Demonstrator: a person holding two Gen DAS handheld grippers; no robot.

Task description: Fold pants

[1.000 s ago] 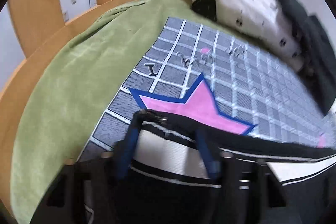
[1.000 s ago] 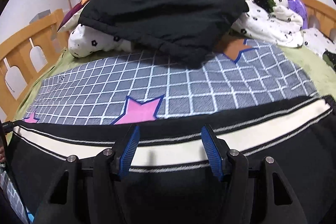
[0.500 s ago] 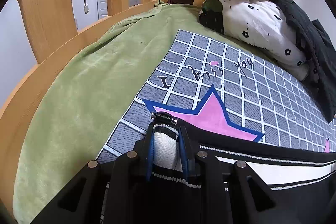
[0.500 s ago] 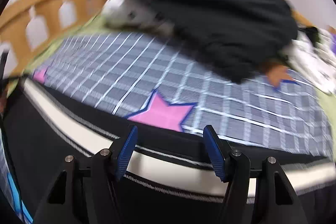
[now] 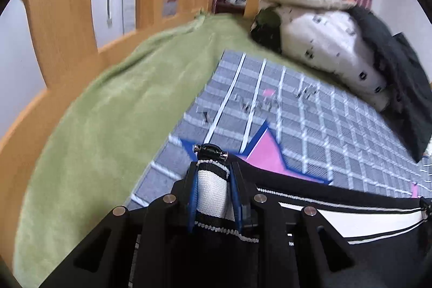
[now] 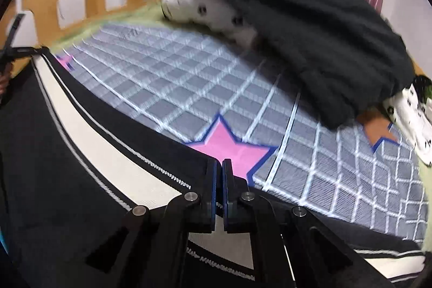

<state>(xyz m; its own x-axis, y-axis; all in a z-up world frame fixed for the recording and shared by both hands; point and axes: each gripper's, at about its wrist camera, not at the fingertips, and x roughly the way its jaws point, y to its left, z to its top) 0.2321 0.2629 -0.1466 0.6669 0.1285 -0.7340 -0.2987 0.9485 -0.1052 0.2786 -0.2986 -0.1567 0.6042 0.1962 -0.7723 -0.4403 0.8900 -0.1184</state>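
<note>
Black pants (image 5: 351, 220) with a broad white side stripe lie stretched across the near part of the bed. My left gripper (image 5: 213, 166) is shut on a bunched end of them, the white stripe squeezed between its blue pads and a black cord stopper (image 5: 210, 150) poking out past the tips. In the right wrist view the pants (image 6: 81, 142) run from far left to the bottom. My right gripper (image 6: 219, 163) is shut on their black upper edge, its jaws pressed together. The left gripper (image 6: 10, 56) shows at the far left, holding the other end.
Under the pants lies a grey checked blanket (image 6: 189, 77) with pink stars, over a green blanket (image 5: 108, 120). A wooden bed rail (image 5: 67, 4) runs along the left. A black garment (image 6: 310, 26) is heaped on a spotted white pillow (image 6: 210, 10) at the back.
My right gripper's jaws went from wide apart to shut on the pants' edge as it rolled and shifted along them. The left gripper closed on the bunched end earlier and has stayed there.
</note>
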